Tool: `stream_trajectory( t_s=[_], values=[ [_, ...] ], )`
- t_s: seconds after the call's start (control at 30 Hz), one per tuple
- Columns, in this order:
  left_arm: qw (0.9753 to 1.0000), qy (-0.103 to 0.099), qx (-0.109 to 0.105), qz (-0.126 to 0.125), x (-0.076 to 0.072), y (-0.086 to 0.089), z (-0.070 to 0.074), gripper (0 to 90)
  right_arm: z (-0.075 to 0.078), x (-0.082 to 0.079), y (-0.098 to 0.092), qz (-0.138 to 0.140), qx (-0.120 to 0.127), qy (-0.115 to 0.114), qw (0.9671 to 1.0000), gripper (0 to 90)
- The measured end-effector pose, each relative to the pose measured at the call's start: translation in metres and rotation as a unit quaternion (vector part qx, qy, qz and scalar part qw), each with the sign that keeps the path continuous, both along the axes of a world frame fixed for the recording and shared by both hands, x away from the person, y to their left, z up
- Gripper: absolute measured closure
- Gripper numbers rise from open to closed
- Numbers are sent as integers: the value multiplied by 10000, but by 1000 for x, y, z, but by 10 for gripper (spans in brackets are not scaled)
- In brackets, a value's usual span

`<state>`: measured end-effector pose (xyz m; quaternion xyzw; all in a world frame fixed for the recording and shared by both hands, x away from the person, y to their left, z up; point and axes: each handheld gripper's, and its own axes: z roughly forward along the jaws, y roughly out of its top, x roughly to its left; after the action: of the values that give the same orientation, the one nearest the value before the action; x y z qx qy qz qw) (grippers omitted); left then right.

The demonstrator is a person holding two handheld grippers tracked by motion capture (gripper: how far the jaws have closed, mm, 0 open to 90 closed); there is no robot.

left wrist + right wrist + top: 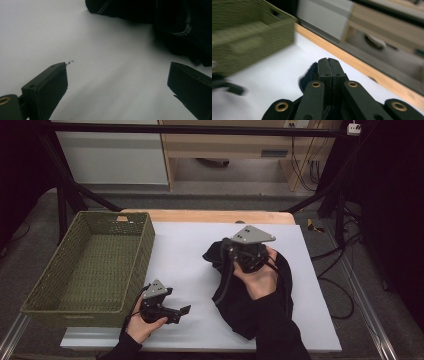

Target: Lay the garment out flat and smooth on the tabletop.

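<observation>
Left gripper (181,312), lower left of the high view: jaws wide apart, holding nothing; white sheet (105,75) beneath. Black garment (250,312), centre right, long axis running upper left to lower right; right gripper (329,65) closed, pinching its upper end. Green basket (87,265) at left; lift slowly, keep the pinch firm.

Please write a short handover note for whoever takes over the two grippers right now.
Right gripper: jaws shut on a fold of the black garment, raised at its far-left end; the rest lies on the white sheet.
Left gripper: jaws open, nothing between them, low over the sheet near the front edge, pointing toward the garment.
Green woven basket: at the table's left, nothing inside.
Done: garment gripped at one end.
Left: probably getting the garment into the basket.
</observation>
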<state>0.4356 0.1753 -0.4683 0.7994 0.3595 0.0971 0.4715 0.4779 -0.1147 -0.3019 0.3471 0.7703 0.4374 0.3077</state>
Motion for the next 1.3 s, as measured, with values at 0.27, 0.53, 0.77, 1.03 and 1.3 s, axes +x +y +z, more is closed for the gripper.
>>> stream_trajectory(
  t_s=[0.27,0.53,0.77,1.03,1.3],
  values=[
    [10000,42,42,-14,1,-2,-3,23,-54,53,-54,-902,68,453,9949,900],
    [10000,45,19,-8,1,-2,-3,23,-94,87,-74,-1477,-179,976,9840,892],
    [10000,51,6,-3,1,-1,-3,23,-88,80,-74,-1360,6,1073,9849,623],
    [10000,60,46,-20,0,-3,-4,23,-64,14,-61,-875,435,836,9917,281],
    [10000,64,51,-12,1,-3,-4,23,-113,-2,-39,-827,467,1508,9840,128]
  ],
)
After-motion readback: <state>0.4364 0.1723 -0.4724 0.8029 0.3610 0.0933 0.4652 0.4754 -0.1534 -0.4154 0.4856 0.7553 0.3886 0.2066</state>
